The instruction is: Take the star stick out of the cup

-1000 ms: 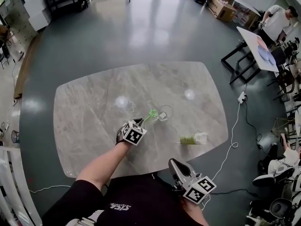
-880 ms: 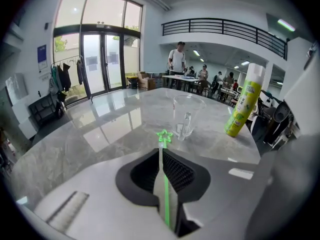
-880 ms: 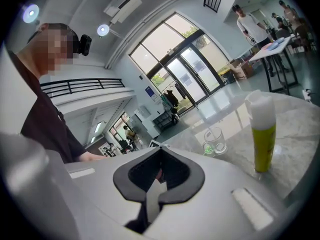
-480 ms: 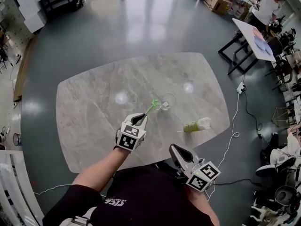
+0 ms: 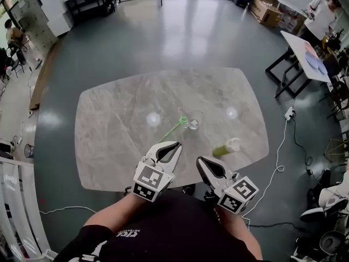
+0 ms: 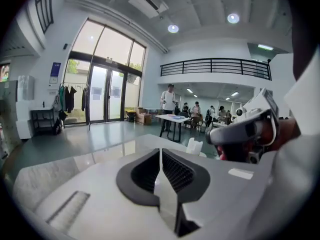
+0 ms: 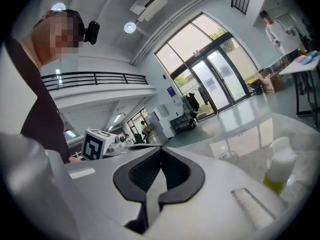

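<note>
Item, nearest us: dark shirt (image 5: 163, 228) at the lower edge of the head view, both forearms reaching forward from it. Item: left gripper (image 5: 170, 146), held above the near table edge, its claw pressed together on the near end of the star stick (image 5: 173, 130); in the left gripper view we see the two pads meeting along a thin seam. Item: right gripper (image 5: 200, 160), just beside the left one and level with it, claw pressed together with nothing between the pads, as the right gripper view shows. Item: the star stick itself, thin and green, slanting up and away from the left claw; its star end shows just beside the left rim of the cup (image 5: 194, 119), and we cannot tell whether the two touch. Item: the cup, clear glass, upright near the middle of the table. Item: bottle (image 5: 224, 148), yellow-green with a white top, upright, to the right of the cup and apart from it. Item: table (image 5: 114, 119), grey marbled top with rounded corners. Item: grey floor (image 5: 163, 37), glossy, with a white cable (image 5: 279, 146) trailing at the right. Item, farthest: white table (image 5: 305, 53), cardboard boxes (image 5: 267, 11) and a standing person (image 5: 323, 11) at the upper right
</note>
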The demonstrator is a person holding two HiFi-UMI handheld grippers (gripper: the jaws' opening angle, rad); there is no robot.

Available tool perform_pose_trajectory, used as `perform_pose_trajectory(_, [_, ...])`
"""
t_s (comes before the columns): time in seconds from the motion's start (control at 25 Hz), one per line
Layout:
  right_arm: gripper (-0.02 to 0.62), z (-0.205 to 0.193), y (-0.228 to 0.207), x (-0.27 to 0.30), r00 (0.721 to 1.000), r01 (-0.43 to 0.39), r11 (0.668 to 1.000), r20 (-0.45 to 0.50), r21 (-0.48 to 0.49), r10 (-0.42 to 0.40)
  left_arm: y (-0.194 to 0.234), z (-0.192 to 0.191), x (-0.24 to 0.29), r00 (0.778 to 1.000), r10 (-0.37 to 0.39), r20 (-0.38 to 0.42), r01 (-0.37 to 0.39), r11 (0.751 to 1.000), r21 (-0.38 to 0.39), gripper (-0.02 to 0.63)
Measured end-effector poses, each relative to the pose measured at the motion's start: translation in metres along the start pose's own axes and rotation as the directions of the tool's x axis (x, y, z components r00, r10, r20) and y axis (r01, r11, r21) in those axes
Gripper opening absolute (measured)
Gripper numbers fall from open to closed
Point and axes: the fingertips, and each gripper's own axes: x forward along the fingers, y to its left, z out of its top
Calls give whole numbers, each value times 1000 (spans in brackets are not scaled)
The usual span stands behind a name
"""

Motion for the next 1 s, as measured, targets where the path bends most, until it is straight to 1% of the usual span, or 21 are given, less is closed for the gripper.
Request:
perform_pose_trajectory(0.12, [11, 8, 4, -8, 999, -46, 998, -1, -34, 46, -18, 24, -9, 998, 23, 60, -22, 999, -26, 17])
perform_pose_trajectory(0.24, [11, 15, 13, -23, 995, -95, 993, -8, -74, 95, -34, 44, -24, 995, 34, 97, -29, 998, -54, 15])
perform_pose_trajectory(0.32, [11, 19, 17, -32, 993, -119, 988, -19, -100, 118, -41, 56, -38, 990, 49, 135, -44, 998, -47, 14])
perform_pose_trajectory(0.4, [11, 28, 20, -37, 991, -135, 985, -13, -109, 135, -42, 67, -54, 984, 76, 160, -74, 997, -17, 11])
perform_pose_trajectory(0.48, [11, 41, 30, -36, 988, -148, 980, 21, -135, 153, -38, 73, -71, 981, 98, 167, -100, 995, 3, 11])
perform_pose_trajectory(0.64, [9, 68, 60, -17, 980, -155, 958, 86, -239, 180, -18, 83, -99, 977, 118, 177, -117, 993, -12, 9])
perform_pose_trajectory(0.76, [9, 77, 86, 2, 971, -171, 946, 117, -277, 210, -1, 86, -119, 968, 127, 218, -129, 992, -6, 9])
perform_pose_trajectory(0.84, [9, 75, 100, 14, 967, -188, 938, 110, -290, 228, 12, 87, -130, 960, 145, 238, -148, 989, -6, 8])
perform_pose_trajectory(1.0, [11, 65, 112, 26, 972, -192, 931, 70, -311, 224, 23, 92, -144, 958, 172, 231, -169, 985, -31, 8])
